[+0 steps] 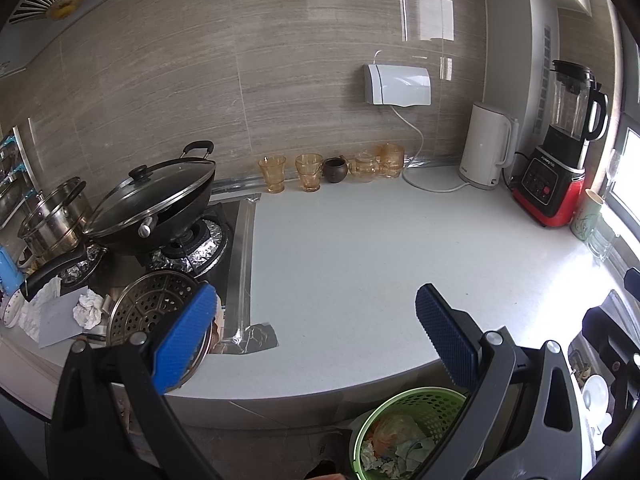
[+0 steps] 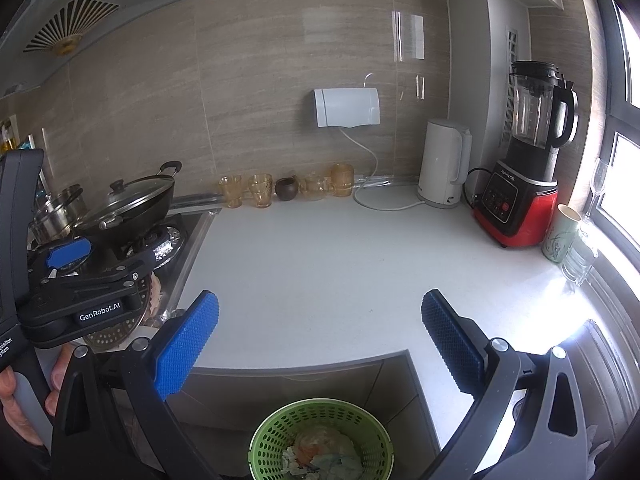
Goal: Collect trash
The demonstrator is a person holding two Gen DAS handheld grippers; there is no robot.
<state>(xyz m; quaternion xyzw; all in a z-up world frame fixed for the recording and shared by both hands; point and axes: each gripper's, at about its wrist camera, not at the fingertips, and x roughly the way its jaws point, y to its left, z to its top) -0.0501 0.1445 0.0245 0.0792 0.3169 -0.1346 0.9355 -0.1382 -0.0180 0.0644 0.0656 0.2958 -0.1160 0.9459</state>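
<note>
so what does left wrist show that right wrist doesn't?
Left wrist only: crumpled tissue and papers beside the steamer rack.
Right wrist only: the left tongs seen from outside, with the hand holding them.
Both: green trash basket holding trash, wok, kettle, blender, each view's own tongs open and empty.
</note>
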